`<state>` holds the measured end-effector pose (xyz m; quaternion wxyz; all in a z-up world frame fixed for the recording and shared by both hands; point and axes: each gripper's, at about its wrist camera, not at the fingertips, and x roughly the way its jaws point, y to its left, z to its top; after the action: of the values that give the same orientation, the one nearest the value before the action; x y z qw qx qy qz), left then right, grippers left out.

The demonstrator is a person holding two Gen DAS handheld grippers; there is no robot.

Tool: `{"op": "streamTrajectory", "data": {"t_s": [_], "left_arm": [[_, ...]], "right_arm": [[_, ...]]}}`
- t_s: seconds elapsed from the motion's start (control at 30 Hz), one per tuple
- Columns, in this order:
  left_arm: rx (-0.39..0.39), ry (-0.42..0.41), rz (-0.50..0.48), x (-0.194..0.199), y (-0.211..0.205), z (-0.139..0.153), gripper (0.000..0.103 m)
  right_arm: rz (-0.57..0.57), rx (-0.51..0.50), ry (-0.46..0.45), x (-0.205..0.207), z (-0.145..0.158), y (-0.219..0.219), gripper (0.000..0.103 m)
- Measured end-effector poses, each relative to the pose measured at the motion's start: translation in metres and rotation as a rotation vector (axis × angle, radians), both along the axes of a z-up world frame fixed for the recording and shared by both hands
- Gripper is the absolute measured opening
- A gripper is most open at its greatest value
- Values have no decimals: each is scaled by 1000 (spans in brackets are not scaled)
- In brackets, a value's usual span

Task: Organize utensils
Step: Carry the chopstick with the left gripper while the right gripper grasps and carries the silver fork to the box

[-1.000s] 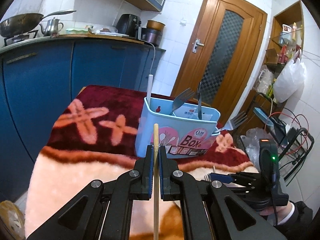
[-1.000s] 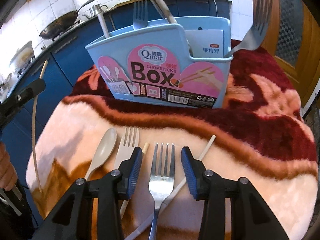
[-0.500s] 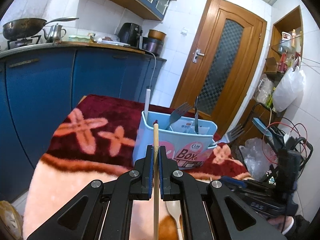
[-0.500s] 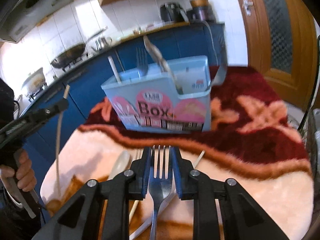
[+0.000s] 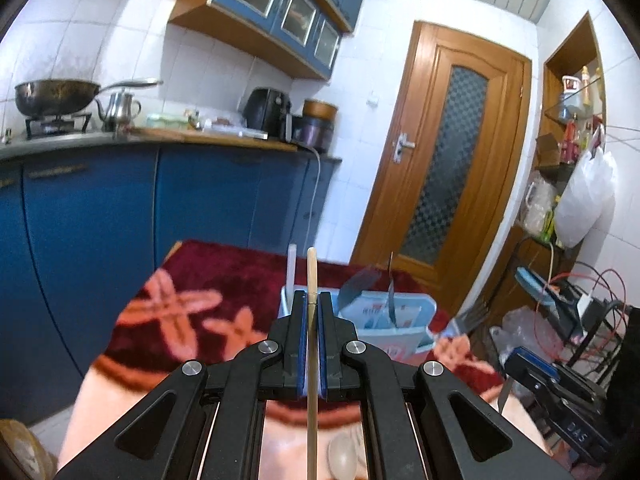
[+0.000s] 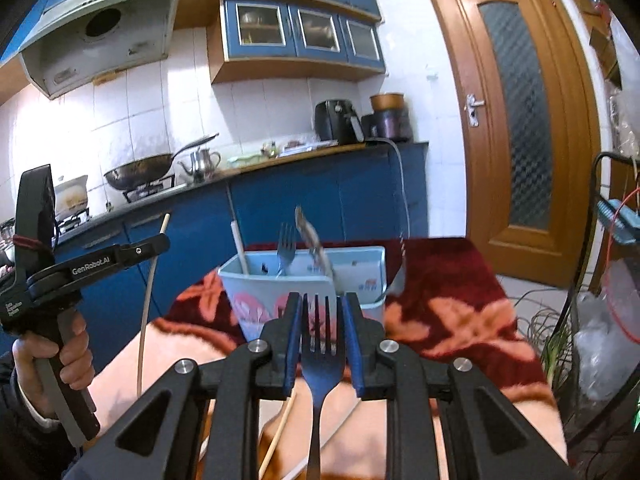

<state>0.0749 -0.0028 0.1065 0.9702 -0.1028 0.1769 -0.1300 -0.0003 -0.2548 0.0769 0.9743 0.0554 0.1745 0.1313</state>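
Left gripper pinches a chopstick; right gripper apparently clamps a fork

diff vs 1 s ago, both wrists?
The right gripper closed on the metal fork lying on the blanket and lifted it. The left gripper rose slightly. Unchanged: left stays clamped on the wooden chopstick; the light-blue plastic utensil box stands as before.
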Motion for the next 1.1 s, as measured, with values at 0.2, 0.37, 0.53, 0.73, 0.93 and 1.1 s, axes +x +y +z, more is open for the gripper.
{"op": "streamTrajectory", "data": {"t_s": [0.2, 0.37, 0.53, 0.73, 0.93, 1.1], "left_arm": [[-30, -118, 2, 14, -6, 20, 4], [-53, -188, 23, 29, -9, 35, 4], [-71, -276, 61, 44, -16, 49, 4], [-41, -357, 108, 63, -29, 54, 4], [-32, -352, 160, 83, -34, 32, 4], [-52, -317, 175, 93, -27, 17, 4]], "right_arm": [[-34, 3, -48, 6, 13, -3, 22], [-58, -4, -50, 17, 19, -4, 22], [-65, -7, -61, 23, 23, -3, 22], [-72, -14, -84, 25, 31, -4, 22], [-79, -26, -96, 32, 41, -2, 22], [-85, -29, -127, 37, 54, 0, 22]]}}
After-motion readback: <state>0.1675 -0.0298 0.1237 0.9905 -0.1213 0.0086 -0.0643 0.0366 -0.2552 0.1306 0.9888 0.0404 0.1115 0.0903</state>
